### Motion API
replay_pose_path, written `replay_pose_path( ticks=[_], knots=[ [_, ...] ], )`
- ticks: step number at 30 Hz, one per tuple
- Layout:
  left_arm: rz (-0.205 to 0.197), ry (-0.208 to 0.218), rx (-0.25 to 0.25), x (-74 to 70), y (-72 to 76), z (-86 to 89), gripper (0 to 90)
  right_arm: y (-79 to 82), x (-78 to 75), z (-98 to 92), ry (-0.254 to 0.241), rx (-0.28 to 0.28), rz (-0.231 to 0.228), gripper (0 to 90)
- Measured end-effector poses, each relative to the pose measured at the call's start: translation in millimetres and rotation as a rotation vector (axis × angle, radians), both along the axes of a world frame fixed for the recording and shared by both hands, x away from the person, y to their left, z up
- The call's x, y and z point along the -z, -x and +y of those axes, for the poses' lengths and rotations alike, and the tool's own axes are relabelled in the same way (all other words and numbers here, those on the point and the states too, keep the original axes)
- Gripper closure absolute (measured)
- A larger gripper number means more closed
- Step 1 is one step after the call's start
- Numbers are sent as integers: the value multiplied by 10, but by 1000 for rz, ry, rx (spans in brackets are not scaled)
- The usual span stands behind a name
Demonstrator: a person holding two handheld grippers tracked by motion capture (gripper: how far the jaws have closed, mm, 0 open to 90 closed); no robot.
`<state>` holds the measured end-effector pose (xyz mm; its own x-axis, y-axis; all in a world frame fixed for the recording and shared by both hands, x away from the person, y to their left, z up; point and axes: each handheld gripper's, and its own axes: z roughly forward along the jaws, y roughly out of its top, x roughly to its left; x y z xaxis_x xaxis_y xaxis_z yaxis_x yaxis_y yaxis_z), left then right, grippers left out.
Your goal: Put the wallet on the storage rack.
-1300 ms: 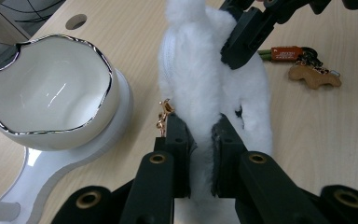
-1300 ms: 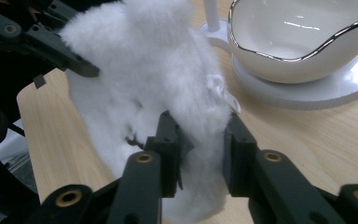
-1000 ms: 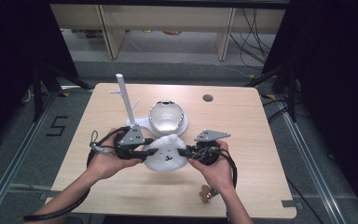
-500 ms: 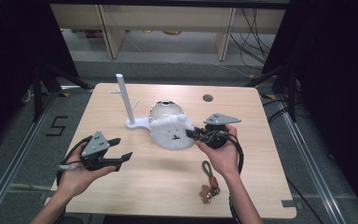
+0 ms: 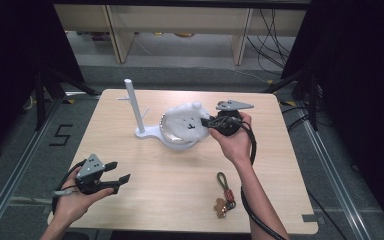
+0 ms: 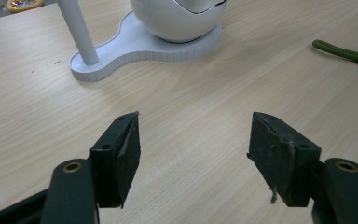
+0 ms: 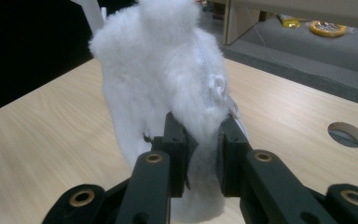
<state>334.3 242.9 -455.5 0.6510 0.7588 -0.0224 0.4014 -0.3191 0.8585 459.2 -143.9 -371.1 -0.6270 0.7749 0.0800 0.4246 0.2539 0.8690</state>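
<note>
White fluffy pouch (image 5: 186, 121) hangs pinched in the right gripper (image 5: 211, 122), held over the bowl (image 5: 172, 138) of the stand (image 5: 142, 131). Keep that pinch firm and lower it centred. Left gripper (image 5: 121, 171), its jaws just spread wide and empty, waits near the counter (image 5: 180, 180) edge.

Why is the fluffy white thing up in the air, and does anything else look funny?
The fluffy white pouch dangles from the right gripper, pinched by one edge above the white stand. The left gripper is open, holding nothing. A keychain lies loose near the table edge.
</note>
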Motion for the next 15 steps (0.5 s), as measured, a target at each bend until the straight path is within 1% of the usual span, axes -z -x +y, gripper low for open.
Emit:
replay_pose_path(
  ticks=[1, 2, 3, 5, 6, 9, 10, 11, 12, 13, 14, 15],
  knots=[
    [0, -1, 1, 4, -3, 0, 332, -29, -9, 17, 15, 5, 12, 778],
    [0, -1, 1, 4, -3, 0, 332, -65, 0, 41, 13, 2, 10, 778],
    [6, -1, -4, 9, 4, -11, 332, -93, 1, 58, 24, 3, 15, 777],
    [8, 10, 3, 25, 1, -20, 332, -147, 9, 95, 44, 4, 27, 777],
    [11, 9, 3, 30, 2, -24, 332, -170, 14, 111, 57, 10, 38, 777],
    [18, 9, 8, 53, 1, -28, 331, -245, 51, 160, 90, 11, 50, 776],
    [22, 4, 1, 58, 6, -29, 332, -270, 62, 173, 103, 10, 47, 776],
    [25, 14, 6, 70, 3, -31, 331, -291, 86, 197, 110, 12, 42, 776],
    [25, 14, 6, 76, 4, -31, 332, -308, 88, 214, 130, 10, 60, 776],
    [25, 12, 10, 82, 5, -31, 332, -324, 105, 237, 143, 11, 62, 776],
    [27, 12, 12, 86, 7, -31, 332, -324, 106, 266, 151, 20, 94, 776],
    [31, 14, 11, 91, 10, -34, 331, -341, 116, 285, 155, 20, 98, 776]
  ],
)
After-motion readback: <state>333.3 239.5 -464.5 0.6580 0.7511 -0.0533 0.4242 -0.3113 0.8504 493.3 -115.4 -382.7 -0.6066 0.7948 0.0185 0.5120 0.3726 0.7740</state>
